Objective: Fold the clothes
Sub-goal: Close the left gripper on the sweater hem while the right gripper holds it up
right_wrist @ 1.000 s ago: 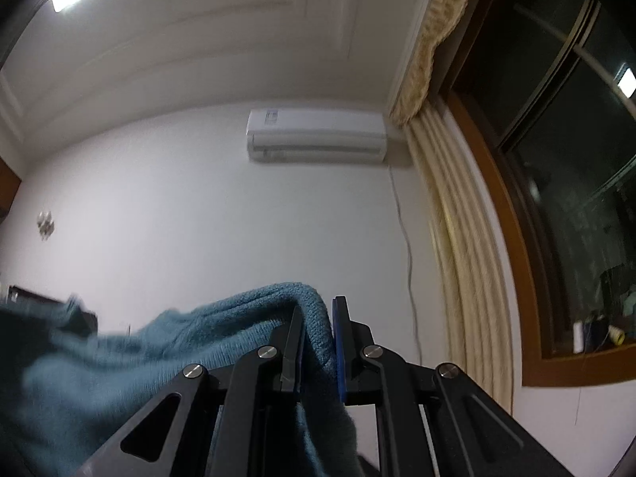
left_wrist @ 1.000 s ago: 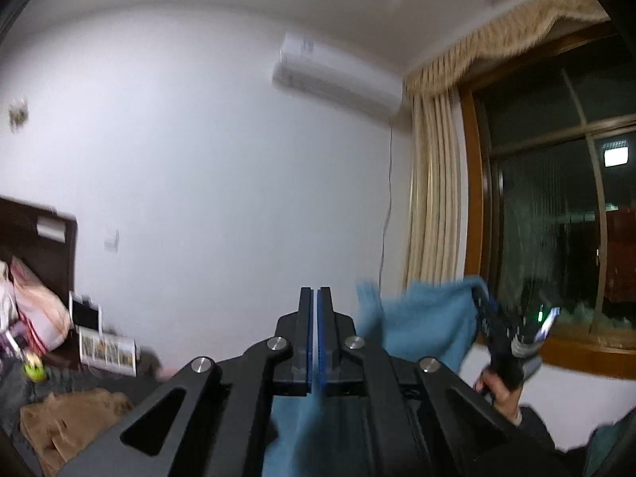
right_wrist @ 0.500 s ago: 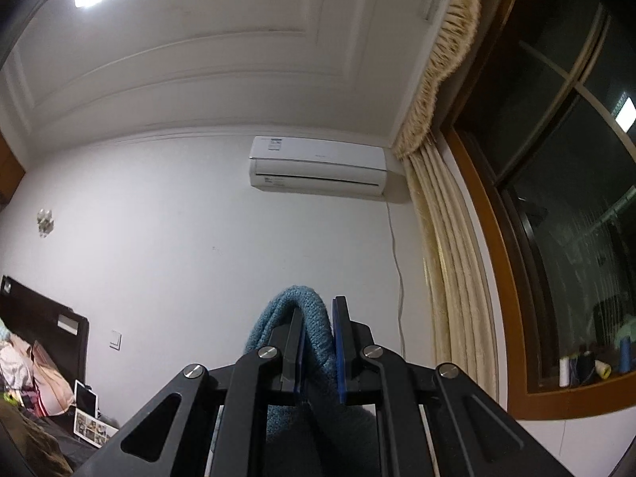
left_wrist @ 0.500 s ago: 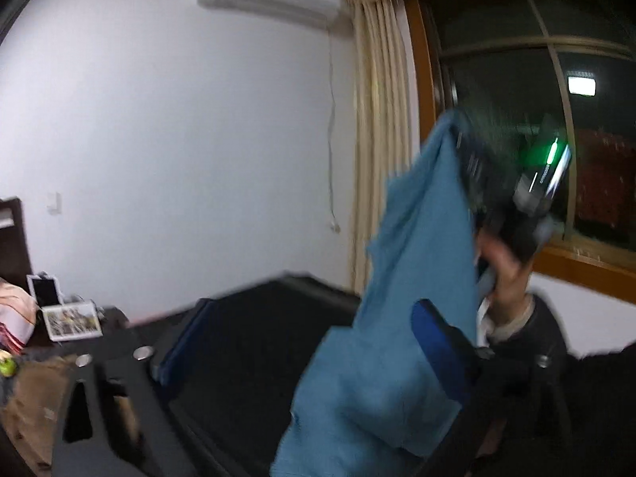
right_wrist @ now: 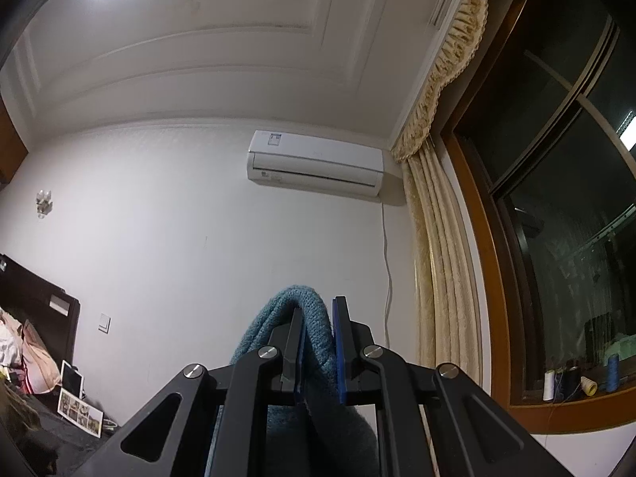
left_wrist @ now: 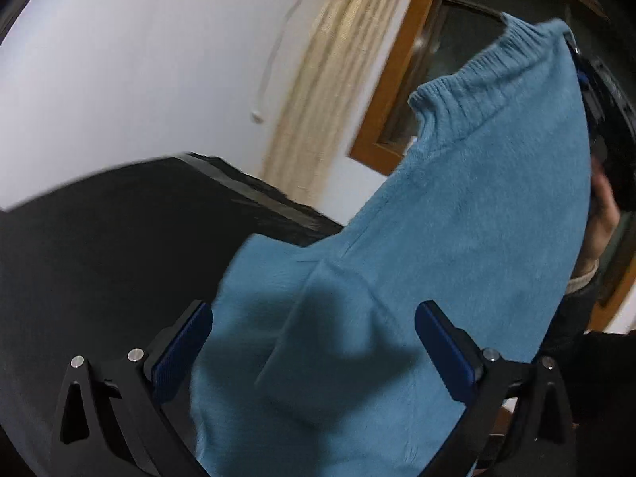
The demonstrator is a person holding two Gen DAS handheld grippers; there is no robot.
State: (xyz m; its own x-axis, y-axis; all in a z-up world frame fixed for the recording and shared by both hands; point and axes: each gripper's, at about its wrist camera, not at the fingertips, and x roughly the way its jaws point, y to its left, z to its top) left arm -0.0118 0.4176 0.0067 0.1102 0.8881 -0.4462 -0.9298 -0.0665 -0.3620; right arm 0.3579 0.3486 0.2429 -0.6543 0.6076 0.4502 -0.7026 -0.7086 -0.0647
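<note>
A light blue knitted sweater (left_wrist: 457, 214) hangs in the air with its ribbed collar at the top. My right gripper (right_wrist: 318, 318) is shut on a fold of the sweater (right_wrist: 306, 310) and holds it high, pointing at the wall. In the left wrist view the right gripper (left_wrist: 596, 91) holds the sweater's top corner. My left gripper (left_wrist: 314, 326) is open, its blue pads (left_wrist: 183, 342) wide apart on either side of the sweater's lower part, not pinching it.
A black-covered table (left_wrist: 119, 238) lies below the sweater. A cream curtain (right_wrist: 441, 278) and a wood-framed window (right_wrist: 556, 198) are at the right. An air conditioner (right_wrist: 314, 163) hangs on the white wall. Bed clutter and photo frames (right_wrist: 75, 401) are at the far left.
My left gripper opened and let go of the sweater, then swung down towards its lower part. My right gripper kept its hold and stayed raised.
</note>
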